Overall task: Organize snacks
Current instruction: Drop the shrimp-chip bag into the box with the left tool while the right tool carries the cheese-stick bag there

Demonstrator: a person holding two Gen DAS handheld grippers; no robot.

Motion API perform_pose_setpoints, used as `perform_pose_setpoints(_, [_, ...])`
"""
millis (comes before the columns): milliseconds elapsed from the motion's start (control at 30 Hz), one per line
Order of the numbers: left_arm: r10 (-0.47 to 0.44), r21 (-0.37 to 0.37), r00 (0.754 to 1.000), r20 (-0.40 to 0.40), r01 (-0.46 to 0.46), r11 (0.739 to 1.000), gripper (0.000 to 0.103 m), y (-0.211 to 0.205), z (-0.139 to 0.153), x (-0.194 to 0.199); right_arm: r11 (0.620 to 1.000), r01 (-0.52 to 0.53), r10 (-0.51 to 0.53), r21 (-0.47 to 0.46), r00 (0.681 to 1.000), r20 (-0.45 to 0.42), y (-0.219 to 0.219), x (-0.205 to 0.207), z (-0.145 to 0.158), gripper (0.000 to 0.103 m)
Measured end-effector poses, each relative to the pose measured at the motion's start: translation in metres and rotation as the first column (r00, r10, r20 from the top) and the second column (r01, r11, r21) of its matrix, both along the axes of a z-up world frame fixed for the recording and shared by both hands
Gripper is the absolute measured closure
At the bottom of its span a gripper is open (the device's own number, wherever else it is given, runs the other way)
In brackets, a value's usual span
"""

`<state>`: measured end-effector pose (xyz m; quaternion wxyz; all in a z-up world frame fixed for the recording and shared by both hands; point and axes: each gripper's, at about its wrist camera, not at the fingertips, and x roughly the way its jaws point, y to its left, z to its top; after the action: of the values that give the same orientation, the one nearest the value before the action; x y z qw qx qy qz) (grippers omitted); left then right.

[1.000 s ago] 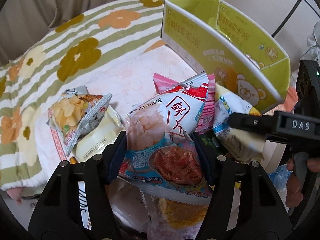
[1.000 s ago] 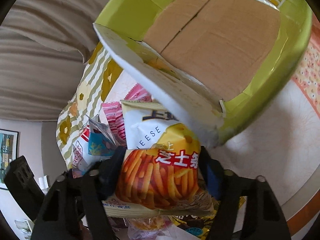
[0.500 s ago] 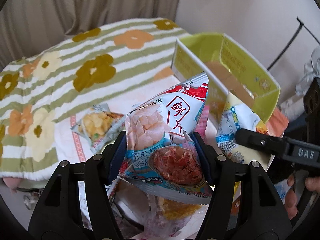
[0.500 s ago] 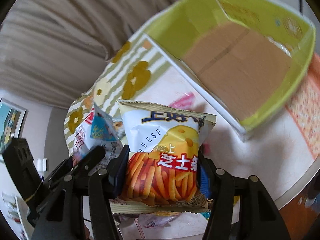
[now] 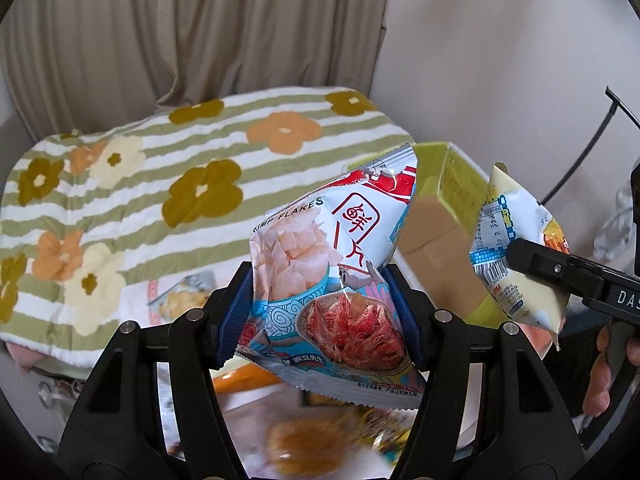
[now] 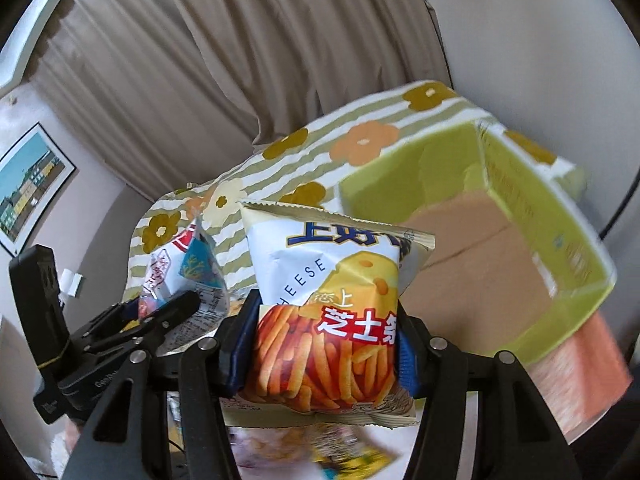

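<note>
My left gripper [image 5: 320, 300] is shut on a white shrimp flakes bag [image 5: 332, 272] and holds it up in the air. My right gripper [image 6: 322, 340] is shut on a cheese sticks bag [image 6: 328, 320], also lifted. The green cardboard box [image 6: 500, 240] stands open just beyond and to the right of both bags; it also shows in the left wrist view [image 5: 444, 236]. The cheese bag's back [image 5: 516, 256] shows at the right of the left wrist view. The shrimp bag [image 6: 184, 276] shows at the left of the right wrist view.
A striped flowered blanket [image 5: 160, 184] covers the bed behind. A chip bag [image 5: 184, 296] lies on the pink cloth below. More snack packets lie blurred under the grippers [image 5: 304, 440]. Curtains [image 5: 200, 32] hang at the back.
Both grippers have risen well above the snack pile with their bags. The green box now sits lower and farther in view.
</note>
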<state>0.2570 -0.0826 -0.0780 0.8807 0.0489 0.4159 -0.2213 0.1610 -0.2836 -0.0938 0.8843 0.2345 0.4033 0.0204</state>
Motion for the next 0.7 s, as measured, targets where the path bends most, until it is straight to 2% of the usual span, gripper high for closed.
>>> perform_pose_setpoints(100, [0.023,-0.032,1.0,-0.015,-0.024,0.999,0.043,-0.038,-0.001,0.0,0.999,-0.023,0.023,-0.024,1.0,0.001,-0.035,0.006,0.001,0.05])
perform_pose_setpoints(233, [0.035,-0.033,0.999,-0.028,-0.035,0.999,0.043,-0.093,-0.009,0.002,0.998,-0.047,0.047,-0.049,0.999,-0.01,-0.078,0.011,-0.002,0.05])
perform_pose_setpoints(367, [0.039,-0.018,0.997,-0.073,-0.04,0.999,0.043,-0.143,-0.026,0.008,0.995,-0.069,0.067,-0.068,0.997,-0.032,-0.111,0.017,-0.008,0.05])
perform_pose_setpoints(533, [0.017,0.059,0.991,-0.131,-0.01,0.998,0.042,-0.193,-0.055,0.014,0.994,-0.078,0.073,-0.077,0.995,-0.063,-0.142,0.025,-0.018,0.05])
perform_pose_setpoints(700, [-0.022,0.14,0.984,-0.178,0.048,0.989,0.042,-0.223,-0.086,0.015,0.996,-0.074,0.068,-0.059,0.993,-0.099,-0.155,0.03,-0.034,0.05])
